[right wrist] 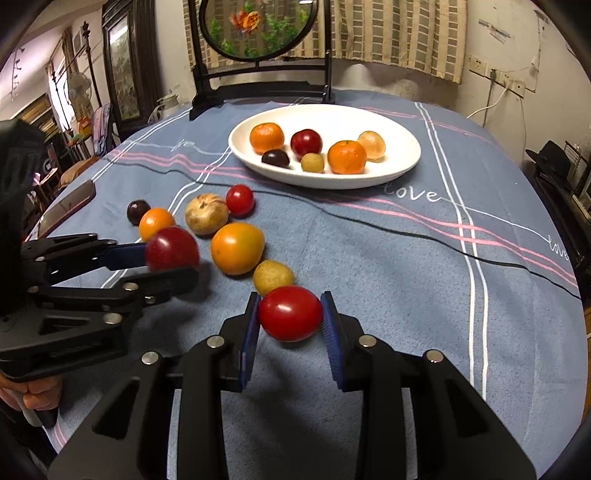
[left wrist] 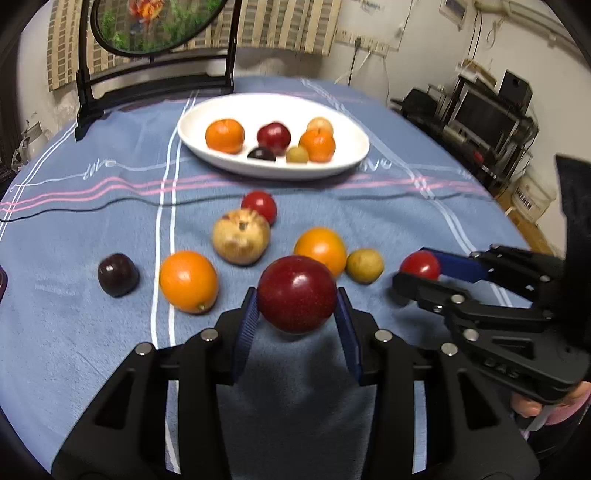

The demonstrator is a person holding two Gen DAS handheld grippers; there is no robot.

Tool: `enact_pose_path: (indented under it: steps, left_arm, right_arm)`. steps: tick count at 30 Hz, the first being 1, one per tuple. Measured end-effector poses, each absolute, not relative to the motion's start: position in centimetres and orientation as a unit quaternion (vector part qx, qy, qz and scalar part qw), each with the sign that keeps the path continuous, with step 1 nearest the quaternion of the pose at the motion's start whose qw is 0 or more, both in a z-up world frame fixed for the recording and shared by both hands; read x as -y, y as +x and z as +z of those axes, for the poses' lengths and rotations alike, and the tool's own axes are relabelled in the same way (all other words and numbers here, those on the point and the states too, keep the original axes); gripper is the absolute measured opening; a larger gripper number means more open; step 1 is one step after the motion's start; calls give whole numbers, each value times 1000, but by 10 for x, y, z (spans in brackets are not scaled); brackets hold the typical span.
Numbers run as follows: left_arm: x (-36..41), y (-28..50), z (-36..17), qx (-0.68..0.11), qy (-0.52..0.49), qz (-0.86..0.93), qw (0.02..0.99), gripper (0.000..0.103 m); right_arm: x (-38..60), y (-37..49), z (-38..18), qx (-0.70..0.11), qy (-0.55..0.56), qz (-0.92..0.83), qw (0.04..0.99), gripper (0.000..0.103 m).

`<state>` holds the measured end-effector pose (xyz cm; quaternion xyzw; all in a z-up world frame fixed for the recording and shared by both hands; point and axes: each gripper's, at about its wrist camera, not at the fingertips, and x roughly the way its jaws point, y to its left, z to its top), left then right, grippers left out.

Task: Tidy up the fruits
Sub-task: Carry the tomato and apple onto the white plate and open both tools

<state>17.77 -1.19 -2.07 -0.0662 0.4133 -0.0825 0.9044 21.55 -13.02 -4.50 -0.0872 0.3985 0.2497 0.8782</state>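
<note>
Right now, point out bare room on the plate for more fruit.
Free: the white plate right end, past the pale fruit, and its near-left rim beside the dark plum. Crowded: the middle, where six fruits cluster.

One white oval plate (left wrist: 266, 107) is carrying six fruits: two mandarins (left wrist: 225, 135) (left wrist: 317, 146); one red plum (left wrist: 273, 136); one dark plum (left wrist: 261, 154); one small yellow-green fruit (left wrist: 297, 155); one pale peach-coloured fruit (left wrist: 320, 126).

Eight more fruits are sitting off it: two oranges (left wrist: 188, 281) (left wrist: 320, 251); one blackish plum (left wrist: 118, 275); one tan mottled fruit (left wrist: 241, 236); one small yellowish fruit (left wrist: 365, 266); one dark red plum (left wrist: 296, 293); the small red fruit (left wrist: 259, 206) (left wrist: 421, 265) is appearing twice.

Two grippers are showing: the left gripper (left wrist: 296, 299) and the right gripper (right wrist: 290, 314); one black cable (left wrist: 110, 206) and one round framed screen (left wrist: 159, 26) are showing too.
</note>
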Motion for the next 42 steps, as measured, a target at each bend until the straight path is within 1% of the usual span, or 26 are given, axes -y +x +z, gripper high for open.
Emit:
enact_pose_path:
  steps: [7,12,17,21,24,34,35,36,37,39,41,42]
  left_arm:
    - [1,188,-5,-395,-97,-93,909,42]
    - [-15,229,20,-382,-145,-84,909,42]
    - [-27,284,32,-387,-146,-53,909,42]
    - [-25,338,29,-399,-130,-28,907,42]
    - [-24,367,19,-415,-130,-17,901,42]
    - [-19,400,4,-419,-101,5,903,43]
    - [-19,400,4,-419,-97,8,903,44]
    - [-19,400,3,-419,-94,11,903,56]
    - [-19,398,5,-414,-91,15,906,60]
    - [-21,392,13,-404,-87,25,910,67]
    - [-24,386,22,-398,-93,19,912,72]
    - [-25,380,30,-391,-94,19,915,77]
  right_arm:
    - [129,231,-32,-385,-49,258,885,33]
    - [126,271,-9,-341,-6,229,912,33]
    - [124,332,-3,-299,25,178,937,33]
    - [125,370,-13,-306,59,162,936,33]
    - [121,390,-17,-316,65,164,932,33]
    - [115,421,-26,-343,65,178,920,33]
    - [115,423,-28,-346,62,177,919,33]
    - [114,423,-29,-351,60,178,918,37]
    - [114,424,-29,-351,60,181,917,43]
    - [115,421,-26,-350,57,179,918,47]
    - [116,417,-19,-341,56,185,920,47]
    - [118,412,-14,-335,56,186,922,47]
